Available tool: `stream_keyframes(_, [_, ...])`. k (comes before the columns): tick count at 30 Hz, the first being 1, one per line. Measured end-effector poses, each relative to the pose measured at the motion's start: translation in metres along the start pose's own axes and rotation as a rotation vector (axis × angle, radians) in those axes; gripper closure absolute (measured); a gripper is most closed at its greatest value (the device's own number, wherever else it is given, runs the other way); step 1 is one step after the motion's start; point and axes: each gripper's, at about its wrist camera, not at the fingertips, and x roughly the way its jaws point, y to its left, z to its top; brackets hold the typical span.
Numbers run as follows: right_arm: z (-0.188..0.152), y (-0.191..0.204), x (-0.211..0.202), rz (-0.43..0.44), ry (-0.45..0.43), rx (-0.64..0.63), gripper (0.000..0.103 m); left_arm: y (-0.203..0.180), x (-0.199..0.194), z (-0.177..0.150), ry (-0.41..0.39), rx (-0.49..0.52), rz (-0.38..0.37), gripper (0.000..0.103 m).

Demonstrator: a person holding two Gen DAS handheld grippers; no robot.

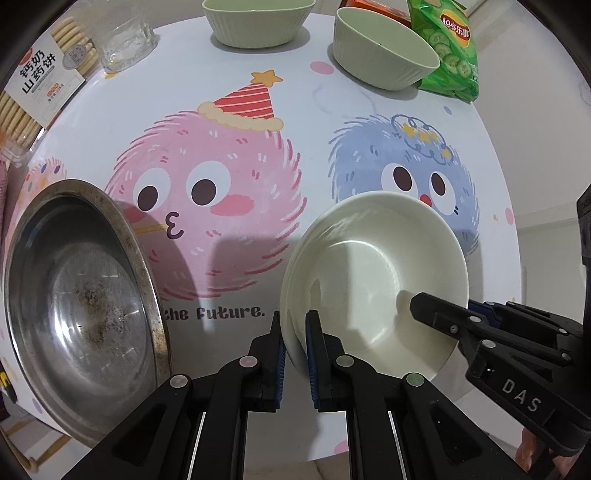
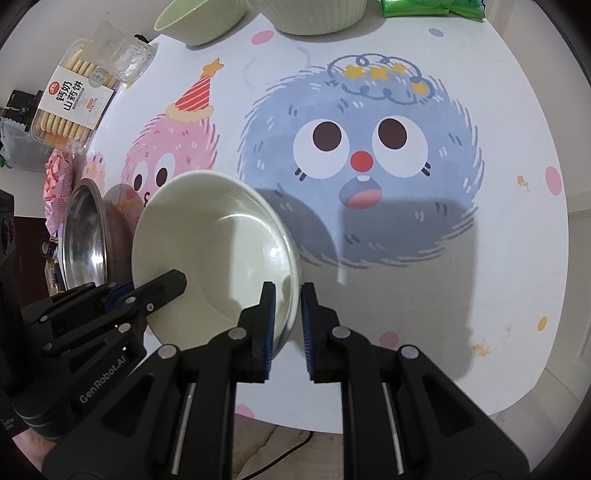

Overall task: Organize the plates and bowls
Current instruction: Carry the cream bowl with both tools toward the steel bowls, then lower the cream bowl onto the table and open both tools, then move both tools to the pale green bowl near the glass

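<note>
A white bowl (image 1: 369, 266) (image 2: 214, 243) hangs tilted between both grippers, over the cartoon tablecloth (image 1: 369, 107). My left gripper (image 1: 295, 350) (image 2: 147, 288) is shut on its left rim, one pad inside and one outside. My right gripper (image 2: 287, 314) (image 1: 447, 306) is shut on the opposite rim, its inner finger lying in the bowl. A worn steel bowl (image 1: 81, 295) (image 2: 85, 236) sits just left of the white one. Two pale green ribbed bowls (image 1: 258, 22) (image 1: 384, 48) (image 2: 199, 18) (image 2: 310, 14) stand at the far edge.
At the far left are a biscuit box (image 1: 40, 74) (image 2: 74, 99) and a clear glass (image 1: 125, 40) (image 2: 125, 55). A green chip bag (image 1: 447, 48) (image 2: 432, 9) lies far right, beside a green bowl. The round table's near edge runs just under the grippers.
</note>
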Motion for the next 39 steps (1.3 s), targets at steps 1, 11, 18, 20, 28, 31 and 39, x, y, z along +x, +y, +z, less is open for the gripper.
stream_keyframes(1, [0.000, 0.000, -0.001, 0.002, -0.002, 0.002, 0.086, 0.000, -0.001, 0.000, -0.003, 0.005, 0.007, 0.093])
stream_keyframes(11, [0.012, -0.004, -0.026, 0.032, -0.082, 0.028, 0.069, 0.002, -0.026, 0.012, -0.082, 0.057, 0.094, 0.081])
stream_keyframes(18, [0.034, 0.001, -0.045, 0.033, -0.152, 0.006, 0.028, 0.016, -0.044, 0.031, -0.139, 0.028, 0.090, 0.038])
stream_keyframes(20, [0.042, 0.004, -0.049, 0.027, -0.166, -0.009, 0.016, 0.022, -0.048, 0.039, -0.159, 0.008, 0.092, 0.025])
stream_keyframes(28, [0.080, 0.023, -0.061, -0.005, -0.203, -0.079, 0.000, 0.038, -0.052, 0.072, -0.172, -0.050, 0.057, 0.002])
stream_keyframes(31, [0.097, 0.031, -0.064, -0.007, -0.216, -0.099, 0.000, 0.043, -0.055, 0.086, -0.177, -0.065, 0.036, 0.000])
stream_keyframes(39, [0.159, 0.063, -0.070, -0.012, -0.232, -0.198, 0.000, 0.061, -0.059, 0.139, -0.185, -0.134, -0.005, 0.000])
